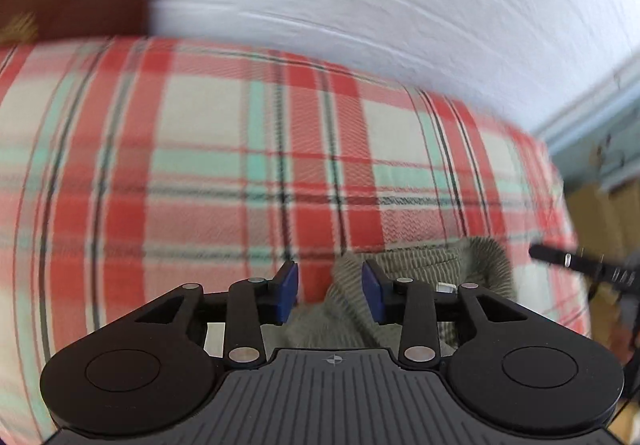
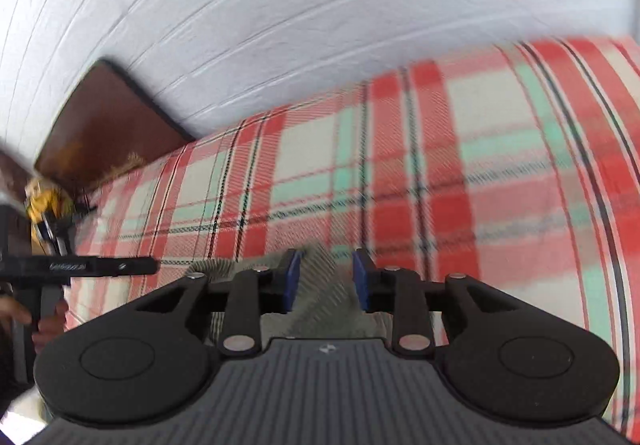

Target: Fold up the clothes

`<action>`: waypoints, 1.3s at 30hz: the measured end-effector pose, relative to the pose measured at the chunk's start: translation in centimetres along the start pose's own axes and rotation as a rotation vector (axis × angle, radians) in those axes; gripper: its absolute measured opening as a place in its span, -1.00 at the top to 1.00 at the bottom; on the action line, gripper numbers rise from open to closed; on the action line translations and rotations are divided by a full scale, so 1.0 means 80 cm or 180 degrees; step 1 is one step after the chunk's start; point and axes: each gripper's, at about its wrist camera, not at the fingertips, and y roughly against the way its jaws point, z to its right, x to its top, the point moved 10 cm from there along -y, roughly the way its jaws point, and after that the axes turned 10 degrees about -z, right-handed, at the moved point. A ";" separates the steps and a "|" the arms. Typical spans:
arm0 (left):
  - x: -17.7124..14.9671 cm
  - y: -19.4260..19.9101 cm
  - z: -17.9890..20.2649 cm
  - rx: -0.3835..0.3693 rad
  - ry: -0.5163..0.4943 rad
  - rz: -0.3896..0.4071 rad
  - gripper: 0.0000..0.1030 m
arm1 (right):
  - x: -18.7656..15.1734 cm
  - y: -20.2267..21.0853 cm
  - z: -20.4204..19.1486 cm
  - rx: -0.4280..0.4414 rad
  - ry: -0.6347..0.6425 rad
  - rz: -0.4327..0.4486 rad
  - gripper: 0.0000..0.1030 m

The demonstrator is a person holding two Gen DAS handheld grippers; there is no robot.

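A grey-green ribbed garment [image 1: 424, 257] lies bunched on a red, cream and mint plaid bedspread [image 1: 200, 165]. My left gripper [image 1: 330, 291] hovers over its left edge. Its blue pads stand apart: a raised fold rests against the right-hand pad, and plaid shows beside the other. In the right wrist view the same garment [image 2: 324, 285] rises in a peak that fills the gap between the pads of my right gripper [image 2: 326, 277], which is shut on it. Both views are motion-blurred. The other gripper shows as a black bar at each view's edge [image 1: 580, 269] [image 2: 80, 267], with a hand [image 2: 24, 319] on its handle.
The plaid bedspread [image 2: 440, 165] fills most of both views. Behind it is a white panelled wall [image 2: 280, 5] and a brown headboard [image 2: 104, 117]. A yellow object [image 2: 40, 201] sits at the far left. Pale blue trim [image 1: 592, 125] is at the right.
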 end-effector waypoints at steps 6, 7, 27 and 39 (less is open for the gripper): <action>0.022 -0.044 0.056 0.0273 -0.0505 -0.0337 -0.04 | 0.017 -0.037 -0.024 -0.0308 0.0413 -0.0222 0.23; 0.020 -0.053 0.058 0.0362 -0.0572 -0.0419 -0.04 | 0.016 -0.042 -0.024 -0.0316 0.0433 -0.0266 0.23; 0.000 -0.058 0.010 0.0836 0.0003 -0.0308 0.96 | 0.001 -0.062 -0.011 -0.0435 0.0459 -0.0642 0.85; -0.015 -0.067 -0.016 0.0726 0.0517 -0.0223 0.91 | 0.002 -0.086 0.012 -0.0387 0.0076 -0.0615 0.84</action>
